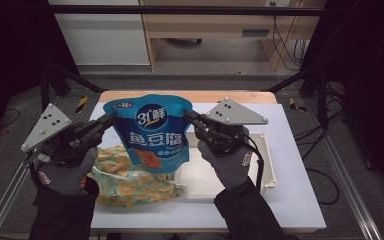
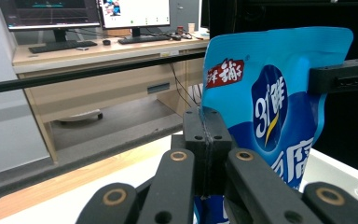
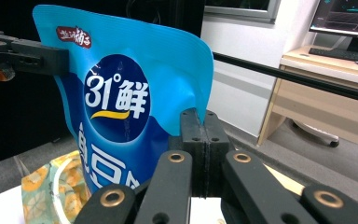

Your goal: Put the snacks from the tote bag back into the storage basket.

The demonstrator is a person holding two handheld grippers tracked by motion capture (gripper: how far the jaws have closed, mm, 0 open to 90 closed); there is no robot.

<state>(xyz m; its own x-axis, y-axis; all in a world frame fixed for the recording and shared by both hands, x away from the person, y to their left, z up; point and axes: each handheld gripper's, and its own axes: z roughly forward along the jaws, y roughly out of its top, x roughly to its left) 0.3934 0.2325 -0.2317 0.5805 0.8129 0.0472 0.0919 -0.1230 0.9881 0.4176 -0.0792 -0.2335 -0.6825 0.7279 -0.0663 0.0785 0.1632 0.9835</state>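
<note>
I am holding a glossy blue plastic snack pouch (image 1: 151,131) upright in the air between my two tools, over the white tabletop (image 1: 290,200), and I judge the step to be carrying it across to the shallow white plastic tray (image 1: 263,165) that lies under my right hand. To do that well I should keep both hands level and moving together, so the bag neither twists nor tears at its seams, and lower it flat before letting go.

My left gripper (image 2: 205,140) has its black jaws pressed together on the pouch's left side edge; my right gripper (image 3: 200,135) pinches the opposite side edge the same way.

The pouch hangs above a crumpled green-and-yellow patterned bag (image 1: 130,180) lying on the table just left of the tray. It is full and smooth, with a wide crimped top seal, a dark blue circle with white lettering, a small red label at the upper corner, and a picture of food near the bottom.
</note>
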